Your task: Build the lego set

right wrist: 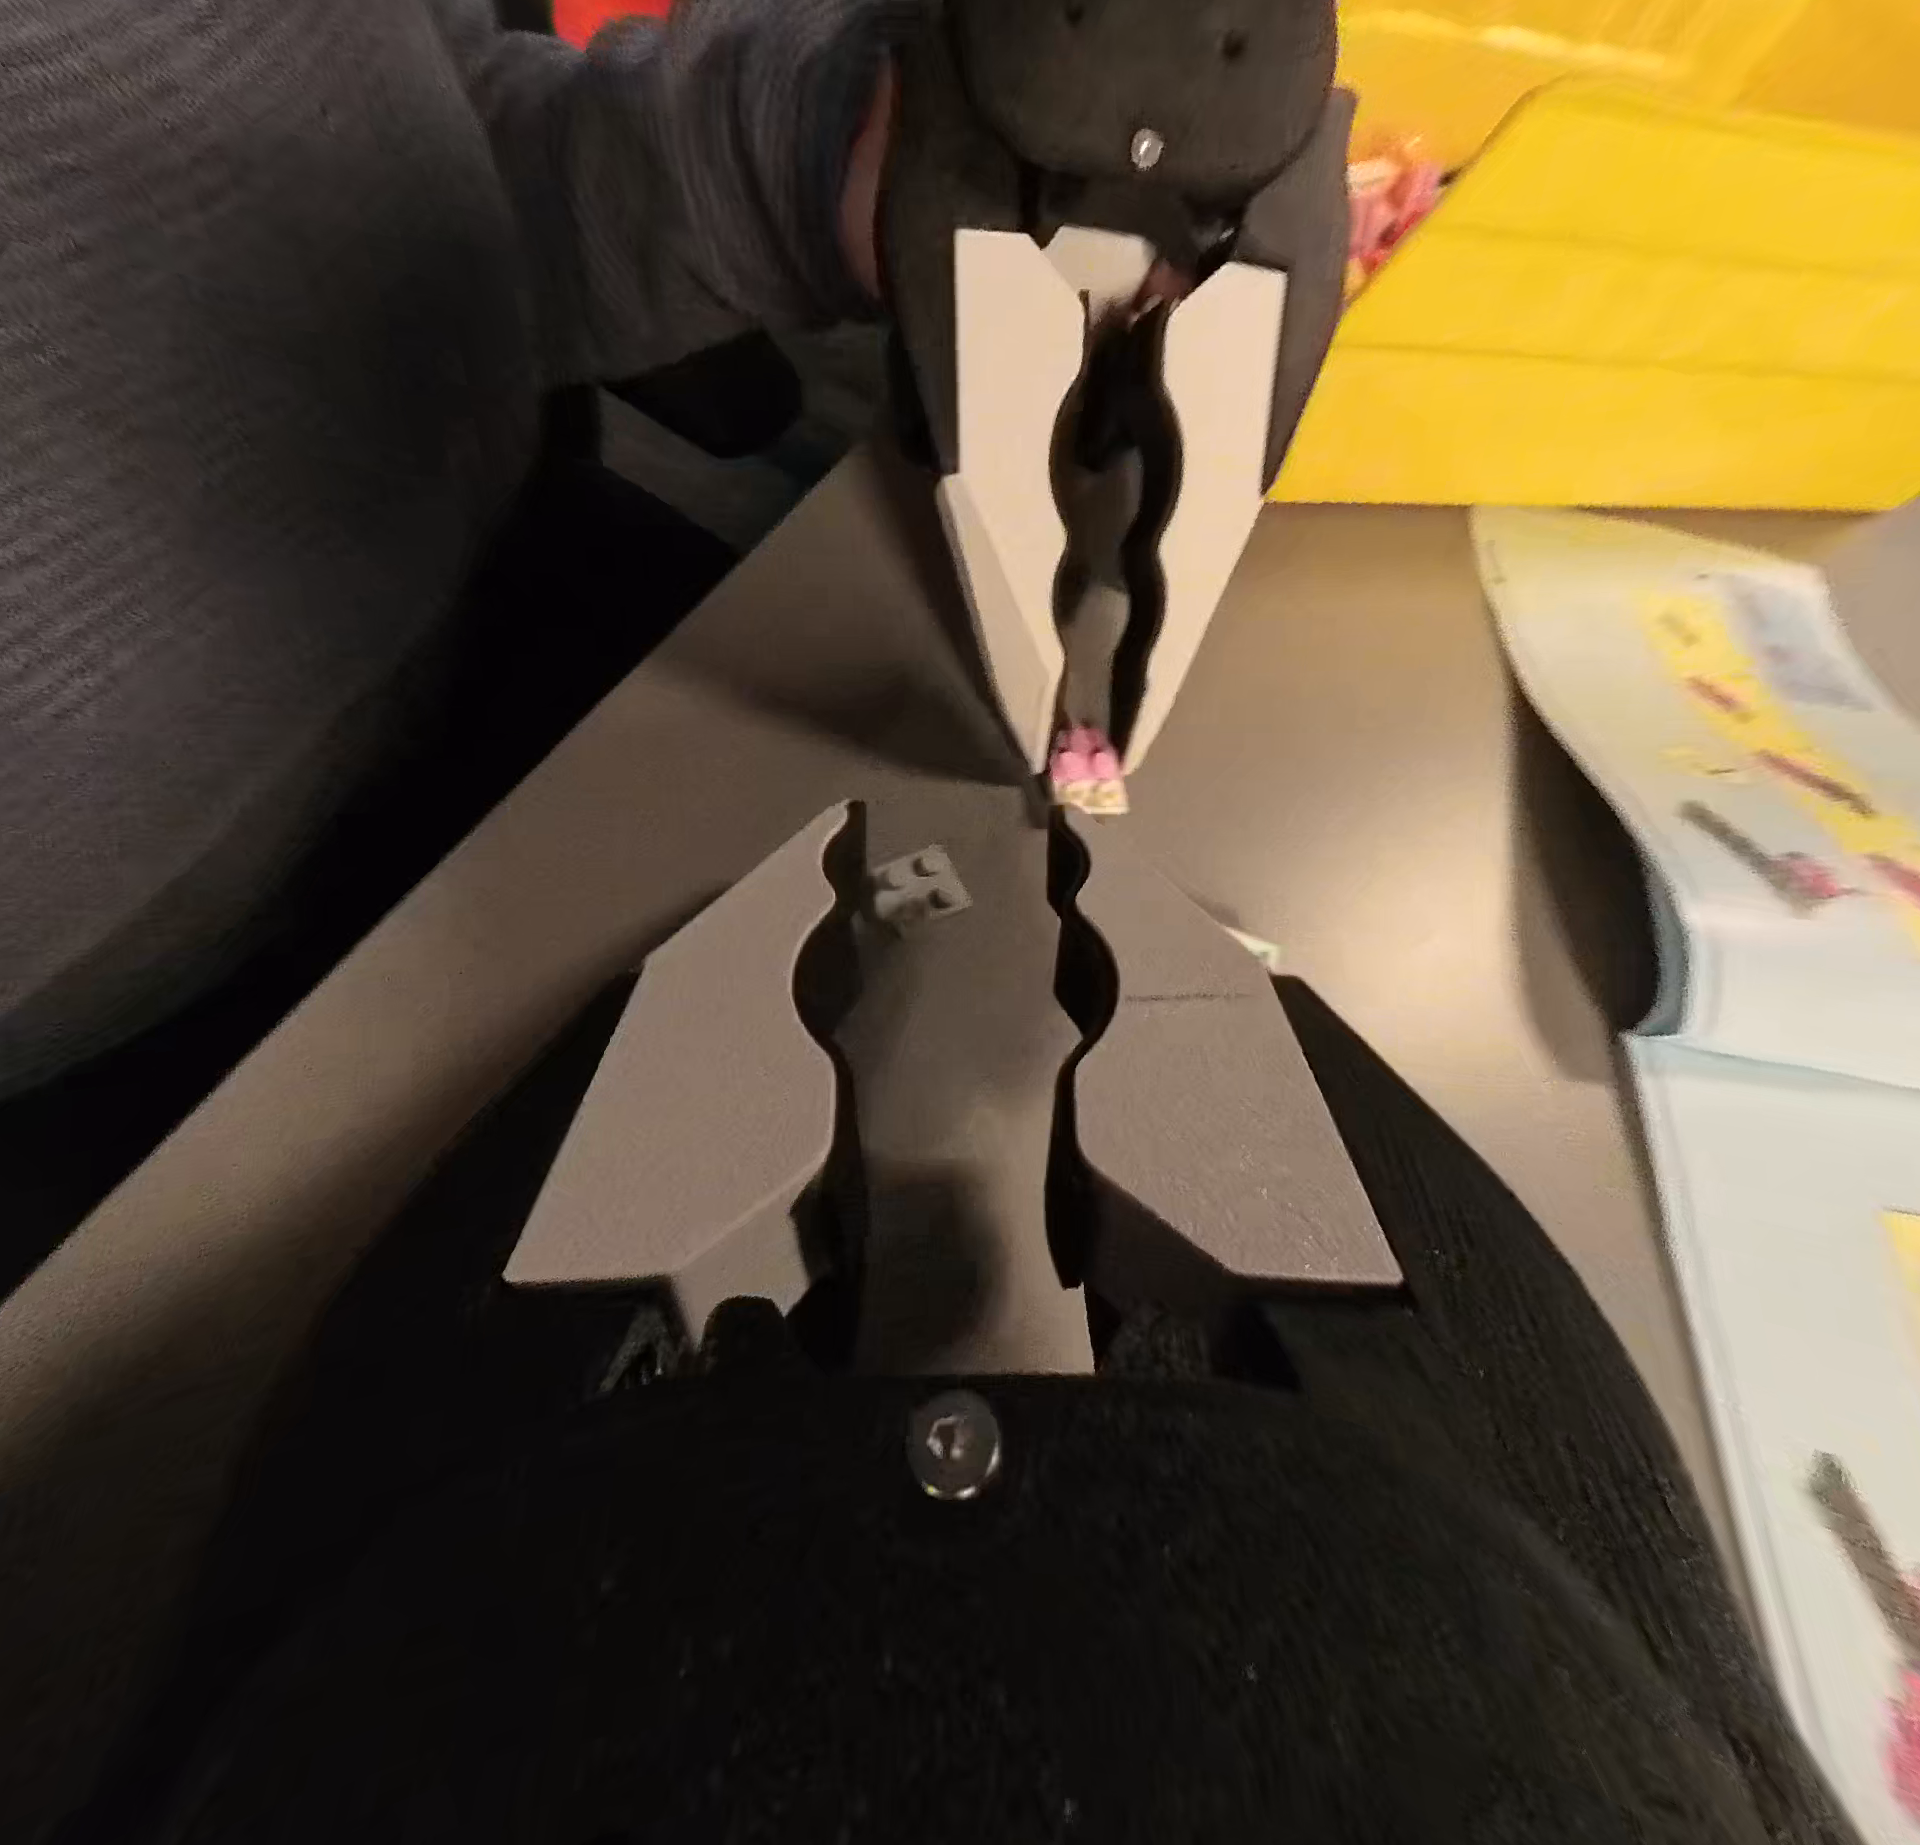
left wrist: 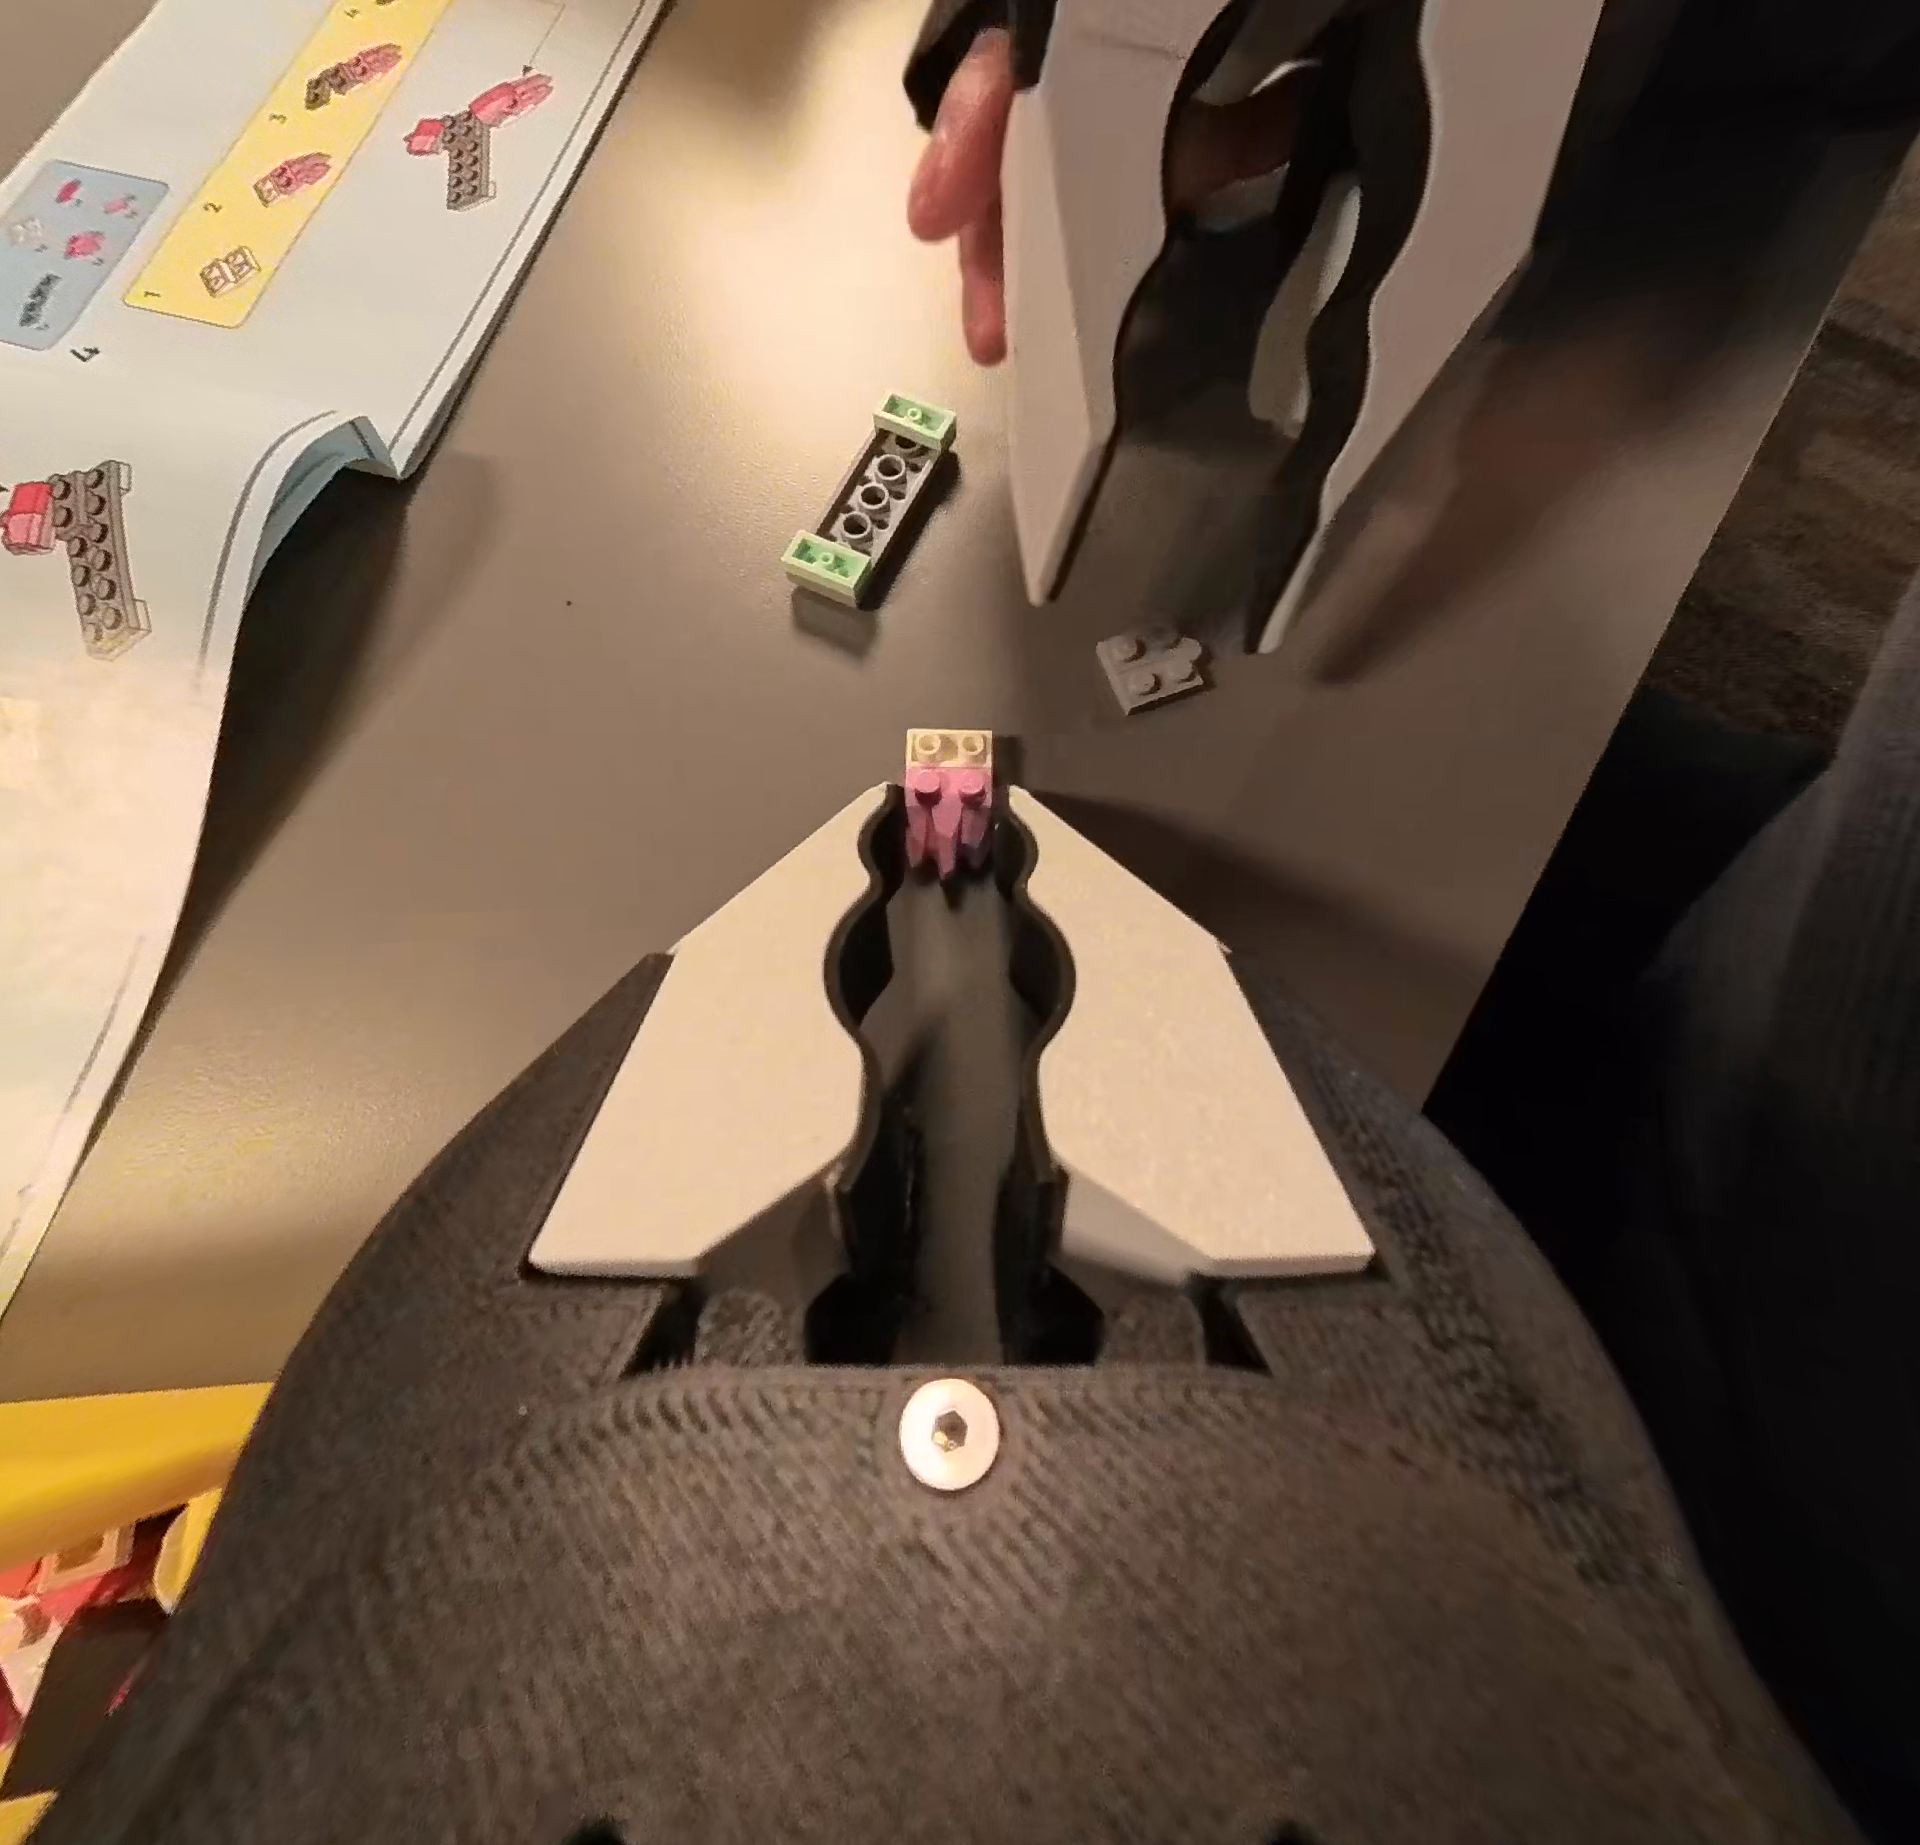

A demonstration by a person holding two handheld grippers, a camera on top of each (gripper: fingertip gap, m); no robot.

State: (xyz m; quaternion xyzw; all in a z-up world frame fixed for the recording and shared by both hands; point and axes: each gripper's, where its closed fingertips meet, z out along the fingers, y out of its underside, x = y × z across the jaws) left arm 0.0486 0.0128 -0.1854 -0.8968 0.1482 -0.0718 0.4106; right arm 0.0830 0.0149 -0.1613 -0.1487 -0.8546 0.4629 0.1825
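Your left hand-held gripper (left wrist: 948,808) is clamped on a small pink brick assembly (left wrist: 945,821) with a cream piece at its front, held just above the counter (left wrist: 582,777); your right hand-held gripper (right wrist: 956,839) stands apart and bare, its tips over a small grey plate (right wrist: 920,886) lying on the counter; farther off lies a grey plate with green end pieces (left wrist: 873,496), beside an open instruction booklet (left wrist: 312,185); a yellow bin (right wrist: 1621,320) sits behind.
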